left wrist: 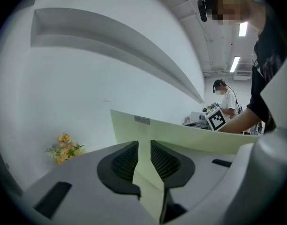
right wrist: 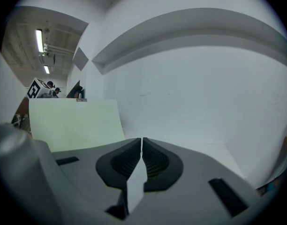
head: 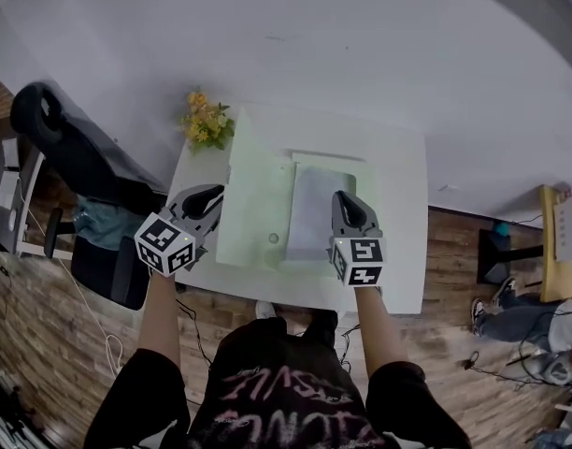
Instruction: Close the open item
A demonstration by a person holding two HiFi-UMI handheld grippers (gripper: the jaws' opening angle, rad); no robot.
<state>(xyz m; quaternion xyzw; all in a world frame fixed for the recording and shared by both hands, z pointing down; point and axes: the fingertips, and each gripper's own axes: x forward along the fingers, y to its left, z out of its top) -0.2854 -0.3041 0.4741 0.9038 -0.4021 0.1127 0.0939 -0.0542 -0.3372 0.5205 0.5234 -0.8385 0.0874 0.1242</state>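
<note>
A pale green folder [head: 254,195] lies open on the white table [head: 398,171], its left cover lifted and a grey-white inner sheet [head: 319,204] on its right half. My left gripper [head: 204,206] is shut on the edge of the green cover [left wrist: 181,137], which runs between the pads of the left gripper [left wrist: 144,146]. My right gripper [head: 348,211] is shut on the thin white sheet [right wrist: 135,184] at the folder's right side, with that sheet pinched at the tips of the right gripper [right wrist: 142,144]. The raised green cover [right wrist: 75,121] stands to its left.
Yellow flowers [head: 207,120] sit at the table's far left corner, also in the left gripper view as a small bunch of flowers [left wrist: 64,149]. A black chair [head: 76,152] stands left of the table. A white wall rises behind. Another person [head: 524,321] and a yellow stand [head: 552,251] are at the right.
</note>
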